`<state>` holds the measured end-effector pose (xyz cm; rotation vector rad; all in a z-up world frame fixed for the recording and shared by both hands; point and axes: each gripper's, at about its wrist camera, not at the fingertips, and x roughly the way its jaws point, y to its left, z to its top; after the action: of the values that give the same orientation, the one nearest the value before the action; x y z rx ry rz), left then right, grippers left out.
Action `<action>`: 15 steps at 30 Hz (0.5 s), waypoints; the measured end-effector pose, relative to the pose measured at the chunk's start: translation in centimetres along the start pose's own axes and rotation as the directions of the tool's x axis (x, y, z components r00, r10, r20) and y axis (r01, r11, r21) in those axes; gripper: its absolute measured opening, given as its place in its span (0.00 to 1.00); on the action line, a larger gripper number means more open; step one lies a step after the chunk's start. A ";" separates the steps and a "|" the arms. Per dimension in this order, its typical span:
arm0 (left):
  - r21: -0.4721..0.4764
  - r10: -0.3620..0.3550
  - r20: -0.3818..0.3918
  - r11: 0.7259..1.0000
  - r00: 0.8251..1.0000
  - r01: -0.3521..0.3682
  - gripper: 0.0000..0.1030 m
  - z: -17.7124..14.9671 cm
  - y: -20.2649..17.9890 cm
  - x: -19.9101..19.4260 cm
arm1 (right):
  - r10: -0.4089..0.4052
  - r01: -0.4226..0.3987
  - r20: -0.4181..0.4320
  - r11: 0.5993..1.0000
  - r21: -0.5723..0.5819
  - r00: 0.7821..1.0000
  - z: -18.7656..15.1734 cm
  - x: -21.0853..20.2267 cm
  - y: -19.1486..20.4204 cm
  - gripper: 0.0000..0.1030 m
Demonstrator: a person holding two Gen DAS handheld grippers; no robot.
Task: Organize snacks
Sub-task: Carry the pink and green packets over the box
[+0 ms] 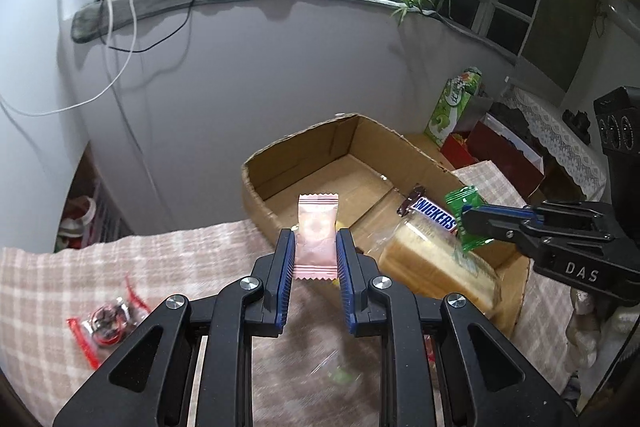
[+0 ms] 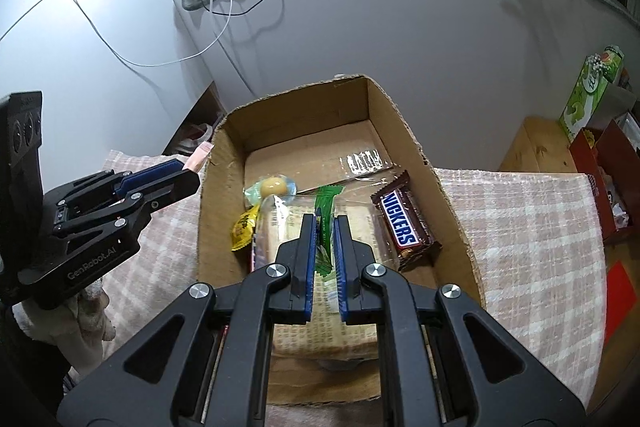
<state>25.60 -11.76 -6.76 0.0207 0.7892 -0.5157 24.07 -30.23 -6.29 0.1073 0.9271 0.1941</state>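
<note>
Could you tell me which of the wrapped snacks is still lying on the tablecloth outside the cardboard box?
The clear red-edged snack packet; the others are in the brown cardboard box or held.

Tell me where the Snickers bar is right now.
The Snickers bar lies in the cardboard box, against its right wall in the right wrist view, beside the bagged bread and right of the right gripper.

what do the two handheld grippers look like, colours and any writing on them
Both are black plastic linkage frames with round silver screws and blue ribbed fingers. The left gripper reads "GenRobot.AI" along its side; the right gripper reads "DAS". Each body carries a row of round ports. No cables or sleeves show.
</note>
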 end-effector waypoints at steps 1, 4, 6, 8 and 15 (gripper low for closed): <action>0.005 0.001 0.001 1.000 1.000 -0.001 0.19 0.1 -0.2 0.1 | -0.001 0.001 0.000 1.000 0.000 1.000 0.0 0.1 -0.1 0.09; 0.019 0.003 0.000 1.000 1.000 -0.003 0.19 0.4 -0.8 0.5 | -0.001 0.001 -0.001 1.000 0.004 1.000 0.0 0.2 -0.4 0.09; 0.027 0.005 -0.001 1.000 1.000 -0.004 0.19 0.5 -1.2 0.7 | -0.001 0.001 -0.002 1.000 0.006 1.000 0.0 0.2 -0.5 0.09; 0.031 0.002 -0.004 1.000 1.000 -0.002 0.19 0.5 -1.4 0.9 | -0.003 0.003 -0.003 1.000 0.006 1.000 -0.1 0.3 -0.6 0.09; 0.044 -0.004 -0.015 0.999 1.000 0.005 0.19 0.5 -2.2 1.3 | -0.005 0.005 -0.005 1.000 0.007 1.000 -0.3 0.1 -0.7 0.09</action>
<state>25.69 -14.39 -6.96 0.0635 0.7923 -0.5374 24.00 -30.92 -6.65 0.1110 0.9325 0.1871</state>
